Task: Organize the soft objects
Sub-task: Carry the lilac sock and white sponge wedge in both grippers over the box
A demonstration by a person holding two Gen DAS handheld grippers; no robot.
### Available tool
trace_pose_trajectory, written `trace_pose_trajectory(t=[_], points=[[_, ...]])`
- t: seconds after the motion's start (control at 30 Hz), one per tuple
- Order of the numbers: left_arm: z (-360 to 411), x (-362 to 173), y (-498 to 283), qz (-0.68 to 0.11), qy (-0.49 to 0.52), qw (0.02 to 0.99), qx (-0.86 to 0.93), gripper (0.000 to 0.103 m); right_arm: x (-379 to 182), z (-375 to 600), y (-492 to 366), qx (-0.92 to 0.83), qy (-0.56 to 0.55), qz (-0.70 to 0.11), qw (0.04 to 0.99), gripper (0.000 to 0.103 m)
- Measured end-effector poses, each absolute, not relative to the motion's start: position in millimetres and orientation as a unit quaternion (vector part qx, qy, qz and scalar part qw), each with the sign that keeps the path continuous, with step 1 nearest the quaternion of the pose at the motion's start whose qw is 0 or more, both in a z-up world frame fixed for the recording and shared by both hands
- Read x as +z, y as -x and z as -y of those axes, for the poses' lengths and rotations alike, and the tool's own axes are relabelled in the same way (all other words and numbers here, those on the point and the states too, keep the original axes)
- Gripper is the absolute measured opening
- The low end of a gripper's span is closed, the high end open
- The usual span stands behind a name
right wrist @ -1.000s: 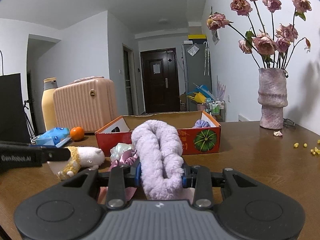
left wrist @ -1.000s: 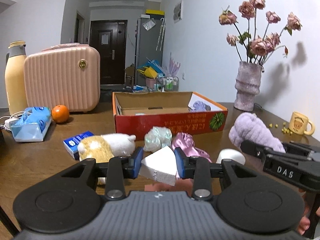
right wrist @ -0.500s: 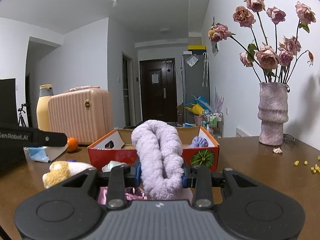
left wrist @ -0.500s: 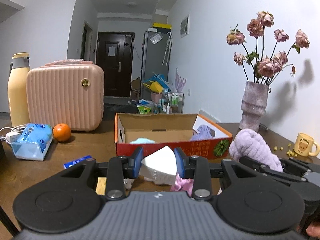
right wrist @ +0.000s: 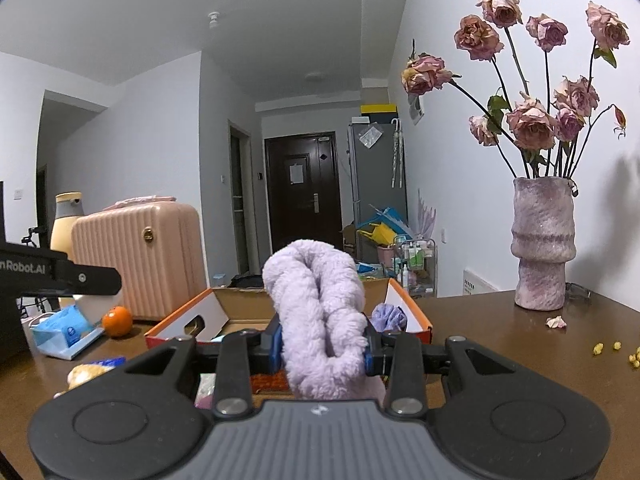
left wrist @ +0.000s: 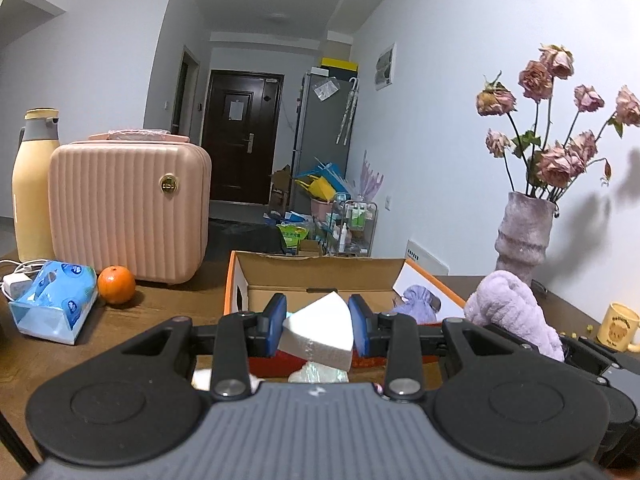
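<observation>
My left gripper (left wrist: 318, 328) is shut on a white foam wedge (left wrist: 320, 334) and holds it raised just before the front wall of the open orange cardboard box (left wrist: 236, 284). My right gripper (right wrist: 322, 344) is shut on a fluffy lilac towel roll (right wrist: 320, 308), raised before the same box (right wrist: 416, 316); the roll also shows in the left wrist view (left wrist: 508, 312). A lilac cloth (left wrist: 420, 304) lies in the box's right end. A pale green soft item (left wrist: 316, 374) and a yellow plush toy (right wrist: 84, 374) lie on the table below.
A pink ribbed case (left wrist: 128, 208), cream bottle (left wrist: 32, 188), orange (left wrist: 116, 284) and blue tissue pack (left wrist: 52, 308) stand at the left. A vase of dried roses (right wrist: 542, 240) stands at the right, with a yellow mug (left wrist: 616, 326) and scattered yellow bits (right wrist: 616, 350).
Both grippers have risen and moved toward the box with their loads. The soft items on the table have dropped low in both views.
</observation>
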State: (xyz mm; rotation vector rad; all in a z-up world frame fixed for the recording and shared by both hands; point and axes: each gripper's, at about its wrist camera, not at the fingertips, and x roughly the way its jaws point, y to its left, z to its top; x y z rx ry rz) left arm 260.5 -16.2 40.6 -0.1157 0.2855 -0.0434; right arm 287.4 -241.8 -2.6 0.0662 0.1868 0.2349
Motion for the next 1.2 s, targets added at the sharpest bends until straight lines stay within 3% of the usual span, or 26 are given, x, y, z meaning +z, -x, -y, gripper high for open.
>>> trace_pose_trajectory(t=[1.2], points=[[20, 50, -379, -0.137, 0.079, 0.987, -0.013, 0.035, 11, 232, -415, 0.104, -0.001, -0.096, 0.99, 0.034]])
